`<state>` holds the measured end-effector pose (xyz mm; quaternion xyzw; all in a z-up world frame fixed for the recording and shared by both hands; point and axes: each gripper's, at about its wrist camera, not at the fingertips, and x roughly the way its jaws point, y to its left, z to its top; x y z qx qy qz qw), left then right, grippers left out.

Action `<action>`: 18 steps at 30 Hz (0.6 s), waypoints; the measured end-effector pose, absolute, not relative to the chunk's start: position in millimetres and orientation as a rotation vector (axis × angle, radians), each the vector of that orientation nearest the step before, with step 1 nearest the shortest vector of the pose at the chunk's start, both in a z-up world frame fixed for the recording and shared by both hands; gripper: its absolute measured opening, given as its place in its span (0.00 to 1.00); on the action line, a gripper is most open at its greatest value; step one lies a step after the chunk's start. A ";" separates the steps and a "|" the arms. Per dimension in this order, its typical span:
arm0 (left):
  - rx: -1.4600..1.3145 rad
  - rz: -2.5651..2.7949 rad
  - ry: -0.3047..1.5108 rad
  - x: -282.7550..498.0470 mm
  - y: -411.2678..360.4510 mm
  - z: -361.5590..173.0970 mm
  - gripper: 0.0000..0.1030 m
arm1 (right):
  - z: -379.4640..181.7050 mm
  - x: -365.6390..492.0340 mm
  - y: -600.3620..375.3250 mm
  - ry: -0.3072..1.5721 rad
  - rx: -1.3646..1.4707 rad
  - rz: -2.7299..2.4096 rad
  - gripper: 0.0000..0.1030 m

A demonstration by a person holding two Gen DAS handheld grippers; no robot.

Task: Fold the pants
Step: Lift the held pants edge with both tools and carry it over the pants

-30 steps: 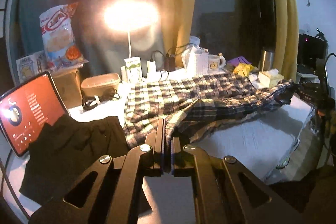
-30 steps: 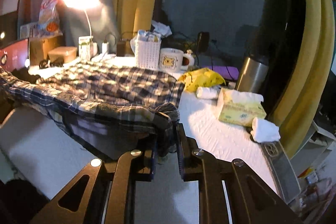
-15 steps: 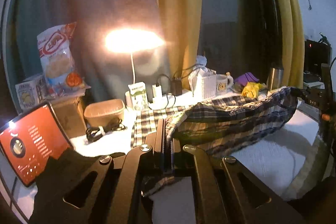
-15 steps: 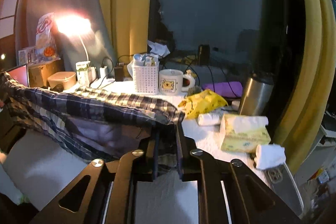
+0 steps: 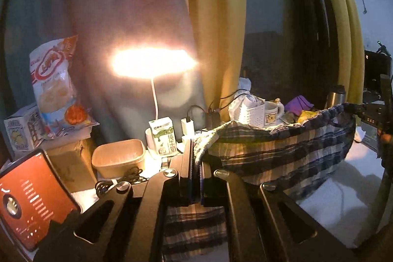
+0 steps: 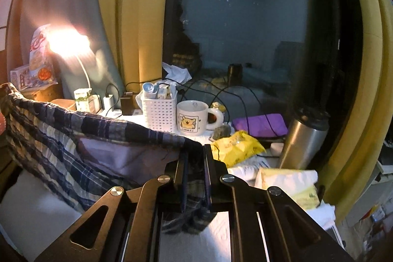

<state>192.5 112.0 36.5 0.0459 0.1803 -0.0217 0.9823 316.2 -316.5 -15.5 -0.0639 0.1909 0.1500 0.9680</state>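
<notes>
Left wrist view: both tongs (image 5: pixel 195 158) (image 6: pixel 195 158), angled slightly downward, clamp the plaid pants (image 5: pixel 282 149) above the table (image 5: pixel 343 193).

We see a lit desk lamp (image 5: pixel 153 63) glowing over a milk carton (image 5: pixel 163 136), a snack bag (image 5: pixel 55 82) at left, and a red tablet screen (image 5: pixel 32 198). Further right stand a white basket (image 6: pixel 159 112), bear mug (image 6: pixel 194 118), steel flask (image 6: pixel 303 139) and tissue pack (image 6: pixel 289 182).
</notes>
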 end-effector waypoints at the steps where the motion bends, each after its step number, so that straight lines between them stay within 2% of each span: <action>1: 0.092 -0.045 0.366 197.6 113.5 36.0 0.03 | -15.1 320.4 -315.5 0.384 -0.128 0.304 0.10; 18: 0.076 -0.055 0.488 323.8 142.3 -5.2 0.03 | -43.3 439.3 -288.6 0.462 -0.089 0.283 0.10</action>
